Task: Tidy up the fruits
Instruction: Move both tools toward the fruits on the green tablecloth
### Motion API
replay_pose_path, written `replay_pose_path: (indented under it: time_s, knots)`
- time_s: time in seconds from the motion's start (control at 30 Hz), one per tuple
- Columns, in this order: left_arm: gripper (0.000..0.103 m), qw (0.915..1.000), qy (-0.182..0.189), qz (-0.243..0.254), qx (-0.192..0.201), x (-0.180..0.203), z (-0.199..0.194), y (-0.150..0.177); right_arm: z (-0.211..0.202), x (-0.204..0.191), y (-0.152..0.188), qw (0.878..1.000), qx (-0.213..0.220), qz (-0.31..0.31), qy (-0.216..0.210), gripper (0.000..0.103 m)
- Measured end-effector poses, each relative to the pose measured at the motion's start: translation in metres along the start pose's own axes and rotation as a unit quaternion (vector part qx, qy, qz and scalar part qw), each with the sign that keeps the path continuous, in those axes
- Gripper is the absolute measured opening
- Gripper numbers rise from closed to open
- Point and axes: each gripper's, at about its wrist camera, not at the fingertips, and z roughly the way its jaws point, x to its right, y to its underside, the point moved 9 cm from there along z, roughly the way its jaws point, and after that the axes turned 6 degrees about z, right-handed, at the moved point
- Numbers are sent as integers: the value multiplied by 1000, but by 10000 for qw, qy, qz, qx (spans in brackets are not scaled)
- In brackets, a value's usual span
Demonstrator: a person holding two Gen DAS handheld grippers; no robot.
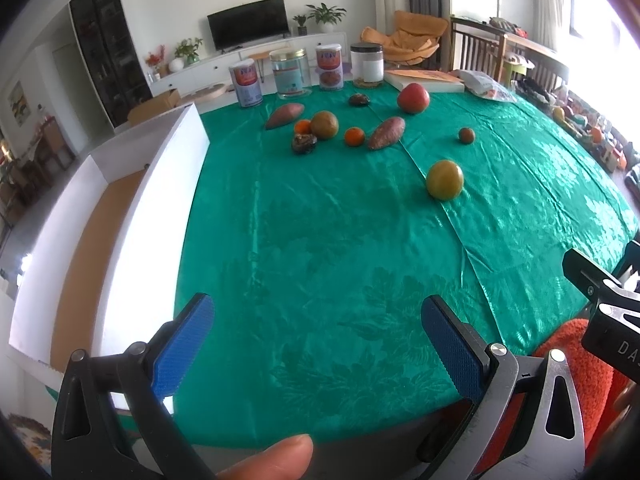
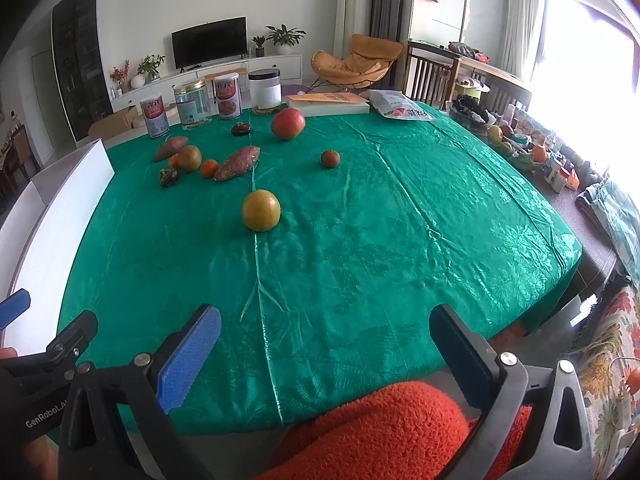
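Note:
Fruits lie on a green tablecloth (image 1: 320, 240). A yellow-green round fruit (image 1: 444, 180) (image 2: 261, 210) lies nearest. A big red fruit (image 1: 413, 97) (image 2: 288, 123) sits far back. Two sweet potatoes (image 1: 386, 133) (image 1: 284, 115), two small oranges (image 1: 354, 137) (image 1: 303, 126), a green-brown fruit (image 1: 324, 124), a small reddish fruit (image 1: 466, 135) (image 2: 330, 158) and two dark lumps (image 1: 304, 144) (image 1: 359, 99) lie beyond. My left gripper (image 1: 318, 340) is open and empty over the near table edge. My right gripper (image 2: 326, 354) is open and empty, also at the near edge.
A white box (image 1: 132, 216) with a brown inside stands along the table's left side. Cans and jars (image 1: 289, 74) (image 2: 192, 105) line the far edge, with a flat book (image 1: 424, 80) and a bag (image 2: 396, 108). An orange fuzzy sleeve (image 2: 380, 428) is below.

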Motion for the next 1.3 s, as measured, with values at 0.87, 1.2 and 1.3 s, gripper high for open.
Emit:
replay_pose_path:
  time_s: [0.87, 1.2, 1.3]
  knots:
    - [103, 9999, -33, -15, -139, -1, 9, 5, 5, 3, 1, 10000, -40, -15, 33, 103]
    - [103, 9984, 55, -46, -565, -2, 74, 3, 21, -5, -11, 9974, 112, 389, -596, 103]
    - [103, 9970, 122, -137, -746, -5, 106, 5, 35, -13, -16, 9951, 249, 445, -844, 103]
